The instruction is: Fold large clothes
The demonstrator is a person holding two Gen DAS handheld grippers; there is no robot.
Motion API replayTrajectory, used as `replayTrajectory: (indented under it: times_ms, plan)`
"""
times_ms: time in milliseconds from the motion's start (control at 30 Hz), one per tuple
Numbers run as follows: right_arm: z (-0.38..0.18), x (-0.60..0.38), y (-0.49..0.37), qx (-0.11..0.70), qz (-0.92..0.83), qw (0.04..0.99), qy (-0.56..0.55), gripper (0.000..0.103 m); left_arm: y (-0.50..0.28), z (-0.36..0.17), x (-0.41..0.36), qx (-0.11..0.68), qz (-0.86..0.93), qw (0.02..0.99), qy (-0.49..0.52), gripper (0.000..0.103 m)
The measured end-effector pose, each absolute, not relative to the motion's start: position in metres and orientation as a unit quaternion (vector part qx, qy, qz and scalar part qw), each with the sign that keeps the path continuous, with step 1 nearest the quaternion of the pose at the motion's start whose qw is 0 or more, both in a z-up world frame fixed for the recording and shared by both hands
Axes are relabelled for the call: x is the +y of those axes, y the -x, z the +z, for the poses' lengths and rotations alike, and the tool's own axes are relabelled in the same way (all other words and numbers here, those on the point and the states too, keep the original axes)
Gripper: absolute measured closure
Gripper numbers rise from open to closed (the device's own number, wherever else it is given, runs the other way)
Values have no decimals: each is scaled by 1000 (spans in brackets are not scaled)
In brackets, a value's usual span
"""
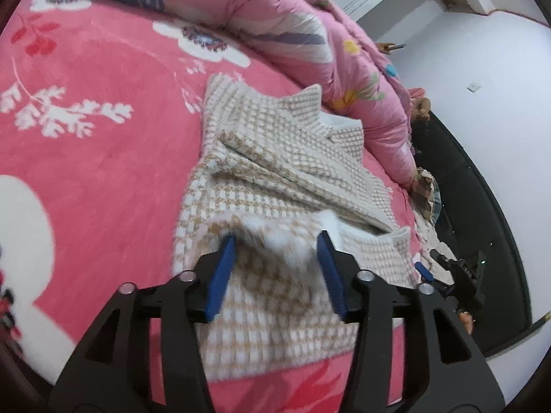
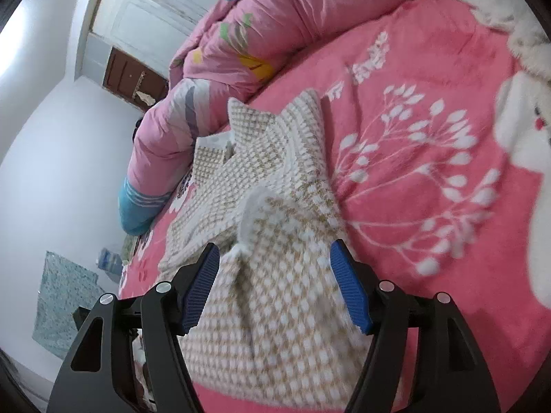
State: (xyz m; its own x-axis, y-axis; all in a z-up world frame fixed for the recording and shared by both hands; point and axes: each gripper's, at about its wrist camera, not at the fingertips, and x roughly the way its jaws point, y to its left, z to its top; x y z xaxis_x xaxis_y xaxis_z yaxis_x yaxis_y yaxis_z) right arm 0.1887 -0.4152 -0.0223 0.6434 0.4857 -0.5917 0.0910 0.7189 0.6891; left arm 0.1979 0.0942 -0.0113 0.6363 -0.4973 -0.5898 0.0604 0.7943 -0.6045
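A beige and white houndstooth knit garment (image 1: 275,179) lies crumpled and partly folded on a pink floral bed blanket (image 1: 103,137). My left gripper (image 1: 277,241) is open, its blue pads either side of the garment's near edge, just above it. In the right wrist view the same garment (image 2: 275,275) fills the lower middle, with a raised white fold between the jaws. My right gripper (image 2: 275,251) is open and hovers over the garment's near end. The right gripper also shows at the far right of the left wrist view (image 1: 458,272).
A pink quilt (image 1: 310,34) is bunched along the far side of the bed (image 2: 275,17). A dark floor (image 1: 482,206) and white wall lie beyond the bed edge. A brown door (image 2: 134,75) and a patterned cloth (image 2: 62,296) are at the left of the right wrist view.
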Motion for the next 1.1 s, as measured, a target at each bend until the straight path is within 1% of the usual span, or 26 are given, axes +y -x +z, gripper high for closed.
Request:
replayTrajectory:
  times_ms: [33,200,267,367,467,567,633,700,800,833,867,900,967,1000,1033,1067,1100]
  plan:
    - [-19,-417,-184,405,119,834,-356,38,-189,-7,95,387,-155,869,268,45]
    - [-11,-421,-147,419,121,834,-337,38,-141,11,94,361,-163,887,237,45]
    - [-9,-419,-124,428,130,832,-328,38,-124,9,86,363,-178,886,226,45]
    - [-14,-416,-96,444,144,821,-327,38,-106,-8,72,388,-199,872,222,45]
    - [-32,-415,-78,464,148,801,-349,38,-107,-38,64,422,-198,848,252,45]
    - [-57,-414,-79,483,137,780,-373,38,-125,-66,72,431,-184,823,321,45]
    - [-69,-414,-85,479,136,778,-383,38,-138,-80,85,425,-183,800,382,45]
    - [-75,-415,-96,467,132,784,-388,38,-151,-84,94,414,-174,789,419,47]
    - [-81,-417,-115,446,127,794,-394,38,-164,-84,92,411,-156,794,420,47]
    - [-83,-417,-121,442,124,796,-394,38,-166,-83,90,410,-150,800,412,50]
    - [-85,-416,-127,439,121,799,-393,38,-169,-81,85,409,-135,812,393,59]
    - [-86,-415,-133,433,117,804,-389,40,-172,-79,80,413,-116,825,368,64]
    - [-86,-414,-141,431,104,811,-382,52,-177,-76,70,415,-94,842,332,70]
    - [-84,-413,-146,431,100,812,-380,55,-177,-71,64,416,-84,851,310,72]
    - [-80,-411,-147,429,98,816,-375,66,-177,-66,61,416,-77,858,290,77]
    - [-74,-410,-148,427,96,821,-366,71,-175,-57,55,413,-70,870,260,82]
    - [-66,-407,-147,423,95,830,-351,74,-171,-46,48,406,-64,882,230,84]
